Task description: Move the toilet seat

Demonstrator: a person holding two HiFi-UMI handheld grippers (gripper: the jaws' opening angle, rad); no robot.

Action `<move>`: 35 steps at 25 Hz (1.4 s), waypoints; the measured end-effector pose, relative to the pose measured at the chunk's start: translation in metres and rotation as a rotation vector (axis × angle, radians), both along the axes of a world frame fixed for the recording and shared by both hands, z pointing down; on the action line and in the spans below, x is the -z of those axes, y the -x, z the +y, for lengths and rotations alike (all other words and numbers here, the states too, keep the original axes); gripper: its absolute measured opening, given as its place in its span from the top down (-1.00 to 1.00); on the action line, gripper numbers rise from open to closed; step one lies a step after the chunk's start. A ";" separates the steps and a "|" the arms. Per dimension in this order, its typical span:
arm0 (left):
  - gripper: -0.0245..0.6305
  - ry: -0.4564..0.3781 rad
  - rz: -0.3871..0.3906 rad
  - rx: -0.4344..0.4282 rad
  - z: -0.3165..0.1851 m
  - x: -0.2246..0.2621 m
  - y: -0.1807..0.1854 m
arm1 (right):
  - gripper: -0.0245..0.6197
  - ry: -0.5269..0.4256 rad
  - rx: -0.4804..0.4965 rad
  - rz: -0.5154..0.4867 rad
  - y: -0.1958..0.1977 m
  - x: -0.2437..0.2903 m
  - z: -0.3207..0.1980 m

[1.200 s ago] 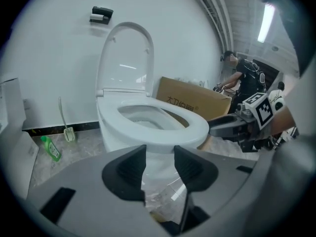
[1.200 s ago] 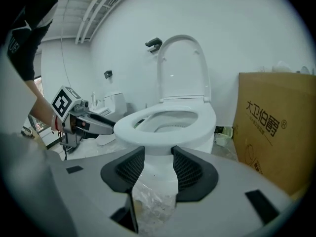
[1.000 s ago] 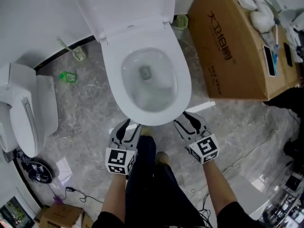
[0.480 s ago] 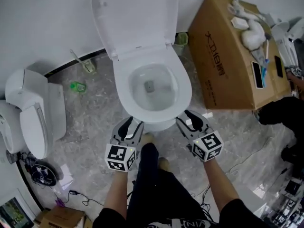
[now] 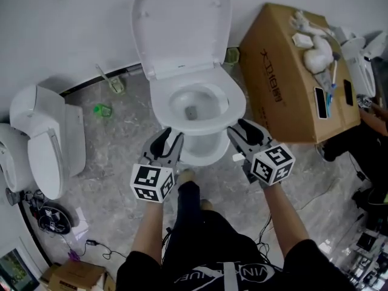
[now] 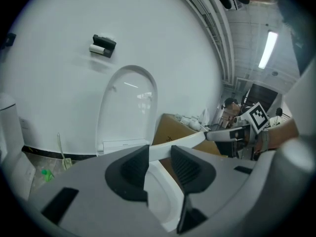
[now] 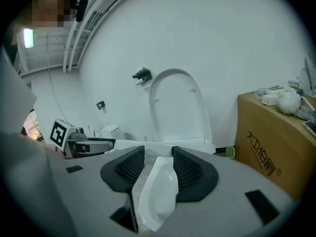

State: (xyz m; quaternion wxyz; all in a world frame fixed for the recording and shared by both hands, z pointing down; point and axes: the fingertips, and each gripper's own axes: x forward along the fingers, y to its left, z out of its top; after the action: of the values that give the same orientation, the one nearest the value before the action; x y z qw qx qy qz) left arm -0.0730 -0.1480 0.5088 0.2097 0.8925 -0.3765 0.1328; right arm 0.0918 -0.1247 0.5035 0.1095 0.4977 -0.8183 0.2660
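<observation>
A white toilet stands against the wall with its lid (image 5: 182, 29) upright. The toilet seat (image 5: 235, 105) is a white ring, its front edge raised off the bowl (image 5: 200, 149). My left gripper (image 5: 167, 139) grips the seat's front left. Its jaws have just been closing, and in the left gripper view the seat rim (image 6: 185, 140) sits clamped across my left gripper (image 6: 159, 161). My right gripper (image 5: 245, 132) holds the front right. In the right gripper view the rim (image 7: 148, 146) is pinched by my right gripper (image 7: 158, 163).
A large cardboard box (image 5: 285, 77) with small items on top stands right of the toilet. A second white toilet unit (image 5: 42, 138) lies at the left. A toilet brush (image 5: 112, 80) and a green object (image 5: 102, 109) sit by the wall. The person's legs (image 5: 194, 235) are below.
Both grippers have risen at the toilet's front. The seat's front edge has come up off the bowl with them.
</observation>
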 end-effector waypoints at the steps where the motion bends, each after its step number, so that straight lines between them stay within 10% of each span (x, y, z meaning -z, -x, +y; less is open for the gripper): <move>1: 0.49 -0.004 0.006 0.002 -0.006 0.006 0.000 | 0.32 -0.004 0.001 -0.002 0.000 0.006 -0.007; 17: 0.70 -0.139 0.029 0.073 -0.124 0.091 -0.004 | 0.56 -0.182 -0.040 0.003 -0.008 0.084 -0.132; 35: 0.85 -0.222 -0.091 0.390 -0.273 0.130 -0.009 | 0.90 -0.262 0.168 0.029 -0.018 0.119 -0.292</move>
State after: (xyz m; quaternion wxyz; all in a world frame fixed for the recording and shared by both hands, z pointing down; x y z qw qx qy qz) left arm -0.0644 -0.4208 0.3788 0.1147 0.8136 -0.5633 0.0875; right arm 0.1100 -0.4164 0.3841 0.0774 0.4415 -0.8829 0.1396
